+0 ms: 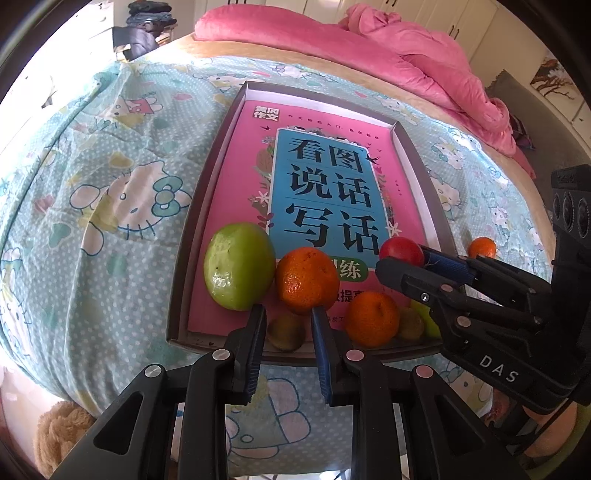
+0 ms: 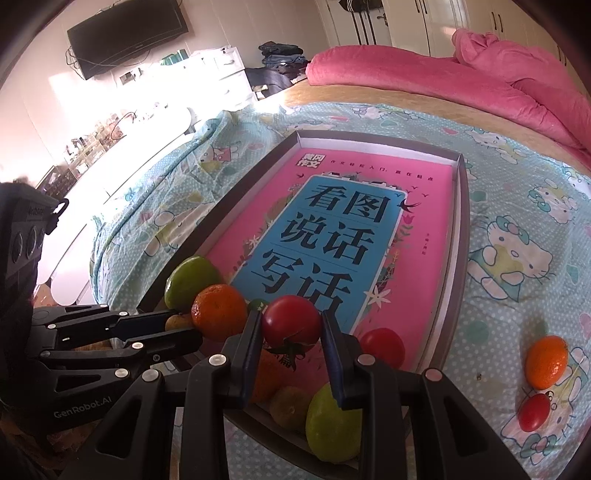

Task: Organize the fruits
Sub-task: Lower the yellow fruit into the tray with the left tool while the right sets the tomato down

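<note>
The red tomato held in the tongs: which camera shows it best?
The right wrist view: the red tomato sits whole, close, between the right tongs. The left wrist view shows only its top behind them.

Sunlit bedroom — bed (image 2: 517, 229), wall-mounted television (image 2: 125, 40), white cupboards (image 2: 436, 22).

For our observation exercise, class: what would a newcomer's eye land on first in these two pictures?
First, the big pink book filling the shallow tray on the cartoon-cat bedsheet. Next, fruit bunched at the tray's near end, where the right gripper clamps a red tomato. Behind, a pink quilt lies heaped.
</note>
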`<state>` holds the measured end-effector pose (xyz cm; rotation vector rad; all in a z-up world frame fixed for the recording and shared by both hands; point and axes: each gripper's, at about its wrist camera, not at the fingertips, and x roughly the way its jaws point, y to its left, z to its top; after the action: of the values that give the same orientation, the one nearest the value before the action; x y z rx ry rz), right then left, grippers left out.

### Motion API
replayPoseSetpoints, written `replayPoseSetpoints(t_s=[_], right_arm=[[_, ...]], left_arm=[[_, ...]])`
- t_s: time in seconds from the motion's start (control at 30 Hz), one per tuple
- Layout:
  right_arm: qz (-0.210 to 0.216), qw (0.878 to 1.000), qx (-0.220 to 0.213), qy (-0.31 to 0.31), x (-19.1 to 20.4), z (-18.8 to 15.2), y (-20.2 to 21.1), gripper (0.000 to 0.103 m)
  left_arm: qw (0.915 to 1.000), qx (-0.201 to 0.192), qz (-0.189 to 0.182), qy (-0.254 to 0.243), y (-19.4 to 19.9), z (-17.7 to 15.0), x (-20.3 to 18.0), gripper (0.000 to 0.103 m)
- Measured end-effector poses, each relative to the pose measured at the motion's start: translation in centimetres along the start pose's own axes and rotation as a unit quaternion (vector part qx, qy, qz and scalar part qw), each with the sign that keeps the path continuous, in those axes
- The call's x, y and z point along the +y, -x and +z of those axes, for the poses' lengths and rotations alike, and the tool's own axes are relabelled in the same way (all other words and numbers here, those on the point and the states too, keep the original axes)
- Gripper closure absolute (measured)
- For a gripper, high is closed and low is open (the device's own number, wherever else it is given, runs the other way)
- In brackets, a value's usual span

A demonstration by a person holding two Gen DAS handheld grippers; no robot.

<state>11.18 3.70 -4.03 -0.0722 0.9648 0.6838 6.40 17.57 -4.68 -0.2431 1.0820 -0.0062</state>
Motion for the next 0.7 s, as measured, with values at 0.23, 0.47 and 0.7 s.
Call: replayPoseSetpoints(t_s=[0.23,0.47,0.7], right_arm=[[-0.002,1.000,0.006,-0.004,-0.22,-0.30,-0.14,0.071],[-0.003,1.000,0.014,-0.015,-0.70,-0.60,-0.25,0.071],[0.002,1.000,0.018,-0.015,-0.52,-0.69,-0.10,0.070]], left_arm=[[1.0000,0.000,-0.001,0.000,-0.02,-0.01,0.00,0.077],[1.0000,0.000,-0.001,0.000,-0.03,-0.01,-0.03,0.077],[1.0000,0.000,0.000,-0.001,0.01,-0.01,-0.04,0.077]])
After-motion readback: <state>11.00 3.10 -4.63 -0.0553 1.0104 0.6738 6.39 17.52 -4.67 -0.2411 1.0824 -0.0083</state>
